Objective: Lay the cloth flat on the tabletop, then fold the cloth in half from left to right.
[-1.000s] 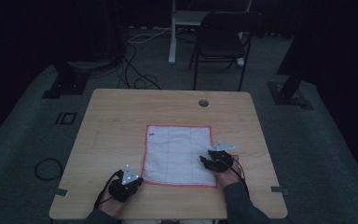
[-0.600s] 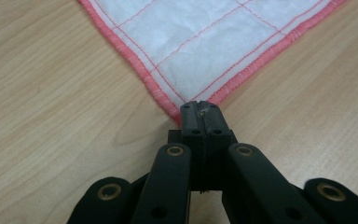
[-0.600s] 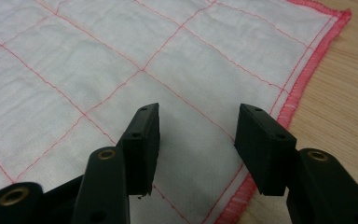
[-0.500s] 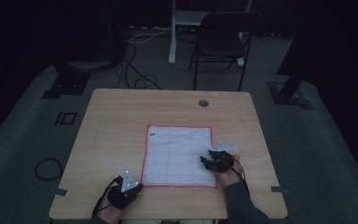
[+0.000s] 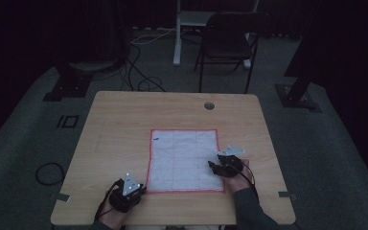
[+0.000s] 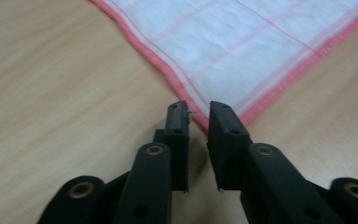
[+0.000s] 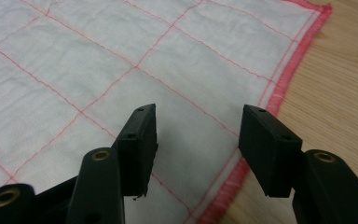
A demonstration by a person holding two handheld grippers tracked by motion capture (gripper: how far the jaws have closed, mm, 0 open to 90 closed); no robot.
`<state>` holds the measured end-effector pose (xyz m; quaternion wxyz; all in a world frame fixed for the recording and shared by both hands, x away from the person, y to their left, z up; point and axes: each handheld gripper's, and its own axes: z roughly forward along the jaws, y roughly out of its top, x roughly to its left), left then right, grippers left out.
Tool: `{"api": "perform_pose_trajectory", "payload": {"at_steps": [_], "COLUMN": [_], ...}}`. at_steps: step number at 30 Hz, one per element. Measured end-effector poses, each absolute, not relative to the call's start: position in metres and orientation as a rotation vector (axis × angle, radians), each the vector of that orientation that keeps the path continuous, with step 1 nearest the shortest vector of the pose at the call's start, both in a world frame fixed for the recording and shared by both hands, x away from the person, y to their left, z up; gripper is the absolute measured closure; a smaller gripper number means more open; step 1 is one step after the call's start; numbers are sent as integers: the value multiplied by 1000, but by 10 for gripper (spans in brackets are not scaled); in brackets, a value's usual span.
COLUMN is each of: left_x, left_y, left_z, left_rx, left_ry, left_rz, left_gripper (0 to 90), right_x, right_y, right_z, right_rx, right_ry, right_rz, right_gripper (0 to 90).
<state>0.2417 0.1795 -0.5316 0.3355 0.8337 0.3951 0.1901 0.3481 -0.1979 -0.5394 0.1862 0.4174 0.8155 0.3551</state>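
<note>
High view puts your left hand-held gripper (image 5: pixel 141 190) at the near-left corner of the white cloth (image 5: pixel 184 158). In the left gripper view its jaws stand a narrow gap apart, released, tips just at that red-edged corner (image 6: pixel 200 120). Your right hand-held gripper (image 5: pixel 212 166) sits farther in, over the cloth's right edge, jaws spread wide and holding nothing. The cloth lies flat on the bench (image 5: pixel 120 129), toward its near side. Beyond the bench stands a dark chair (image 5: pixel 230 40).
</note>
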Motion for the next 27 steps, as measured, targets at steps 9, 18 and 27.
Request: {"api": "perform_pose_trajectory", "payload": {"at_steps": [9,18,27], "left_x": [272,299,323], "left_y": [183,173,164], "left_z": [-528,-529,-535], "left_rx": [2105,2078,2054], "left_ry": [1077,1103,1187], "left_rz": [522,527,542], "left_gripper": [693,640,582], "right_x": [342,340,340], "right_y": [-205,-205,-206], "right_z": [-539,-540,-540], "right_rx": [1187,1195,1196], "right_ry": [2287,2287,2286], "right_rz": [993,992,992], "right_gripper": [461,461,462]}}
